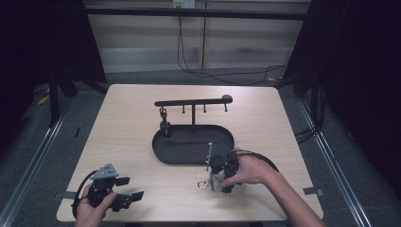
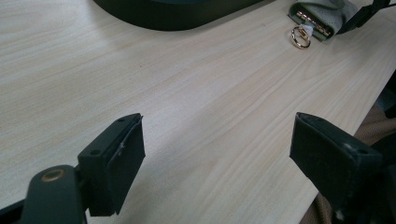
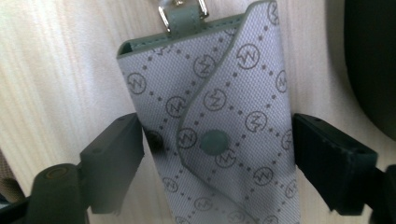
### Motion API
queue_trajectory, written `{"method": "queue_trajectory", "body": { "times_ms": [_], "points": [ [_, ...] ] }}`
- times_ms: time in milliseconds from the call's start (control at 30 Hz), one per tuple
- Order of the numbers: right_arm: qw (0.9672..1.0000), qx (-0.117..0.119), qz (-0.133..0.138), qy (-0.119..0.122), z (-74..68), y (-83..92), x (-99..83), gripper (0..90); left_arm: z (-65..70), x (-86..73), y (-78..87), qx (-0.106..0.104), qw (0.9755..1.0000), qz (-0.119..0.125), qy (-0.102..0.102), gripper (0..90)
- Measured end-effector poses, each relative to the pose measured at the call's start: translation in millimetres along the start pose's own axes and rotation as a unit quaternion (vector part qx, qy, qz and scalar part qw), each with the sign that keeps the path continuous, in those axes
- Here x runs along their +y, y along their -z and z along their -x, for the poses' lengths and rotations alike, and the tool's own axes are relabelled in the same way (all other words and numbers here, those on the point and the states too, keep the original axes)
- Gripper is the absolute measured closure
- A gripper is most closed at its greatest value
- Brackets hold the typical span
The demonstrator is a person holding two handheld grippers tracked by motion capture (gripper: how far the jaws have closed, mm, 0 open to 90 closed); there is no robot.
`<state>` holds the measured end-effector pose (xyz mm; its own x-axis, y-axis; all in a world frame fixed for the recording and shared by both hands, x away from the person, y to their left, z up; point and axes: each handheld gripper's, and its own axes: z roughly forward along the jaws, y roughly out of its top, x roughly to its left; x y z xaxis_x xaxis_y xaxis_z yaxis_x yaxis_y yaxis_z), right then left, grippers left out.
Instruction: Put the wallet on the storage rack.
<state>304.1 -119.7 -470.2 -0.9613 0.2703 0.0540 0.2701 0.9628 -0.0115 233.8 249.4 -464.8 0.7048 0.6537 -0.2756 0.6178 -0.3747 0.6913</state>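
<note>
The right claw (image 3: 217, 149) straddles the grey key pouch (image 3: 219, 116) on the desk (image 1: 132, 127), jaws wide, apparently ready to grip its sides. The left claw (image 2: 217, 154) rests wide and empty.

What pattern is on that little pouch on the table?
Pale grey pouch, diamond grid of dots with circled logos; clearest in the right gripper view.

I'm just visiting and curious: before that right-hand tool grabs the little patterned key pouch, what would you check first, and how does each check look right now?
1. Key pouch lies between the right gripper fingers: ok.
2. Fingers pressing on the pouch: not ok, the left one stands off it; the right one sits at its edge, contact unclear.
3. Pouch flap snapped shut: ok, the snap sits on the flap.
4. Gold ring lies away from the fingers: ok.
5. Left gripper open over bare table, out of the way: ok.
6. A free hook on the black stand: cannot tell, too small.
</note>
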Motion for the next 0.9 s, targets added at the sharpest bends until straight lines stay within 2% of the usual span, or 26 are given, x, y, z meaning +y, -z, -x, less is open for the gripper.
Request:
{"method": "queue_trajectory", "body": {
  "times_ms": [100,167,267,300,400,533,667,900],
  "points": [
    [0.9998,-0.006,-0.002,0.017,-0.3,-3.2,0.3,20.7,0.0,0.0,0.0,0.0,1.0,-0.001,0.0,17.8],
    [0.9999,-0.005,-0.003,0.013,-1.5,-2.8,0.3,21.1,-0.2,0.0,-0.1,0.0,1.0,-0.002,0.0,17.8],
    [0.9997,-0.011,-0.002,0.022,-2.1,-3.4,0.2,21.6,-0.3,0.1,-0.2,0.0,1.0,-0.003,0.0,17.8],
    [0.9998,-0.012,-0.003,0.017,-3.5,-3.2,0.5,21.9,-0.2,0.0,-0.5,-0.001,1.0,-0.003,0.0,17.8],
    [0.9997,-0.012,0.0,0.022,-2.8,-3.1,0.1,23.2,-0.2,0.1,-0.7,-0.002,1.0,-0.003,0.0,17.8],
    [0.9999,-0.013,-0.004,0.009,-3.3,-2.0,1.4,27.1,-0.4,0.1,-1.3,-0.001,1.0,-0.005,0.0,17.8],
    [0.9998,-0.009,-0.012,0.011,-2.0,-1.0,3.5,29.5,-0.8,-0.1,-1.0,0.0,1.0,-0.005,0.001,17.8],
    [0.9999,0.009,-0.012,-0.006,0.1,1.4,5.1,30.3,-1.4,-0.1,-0.7,0.0,1.0,-0.004,0.002,17.8]
  ]
}}
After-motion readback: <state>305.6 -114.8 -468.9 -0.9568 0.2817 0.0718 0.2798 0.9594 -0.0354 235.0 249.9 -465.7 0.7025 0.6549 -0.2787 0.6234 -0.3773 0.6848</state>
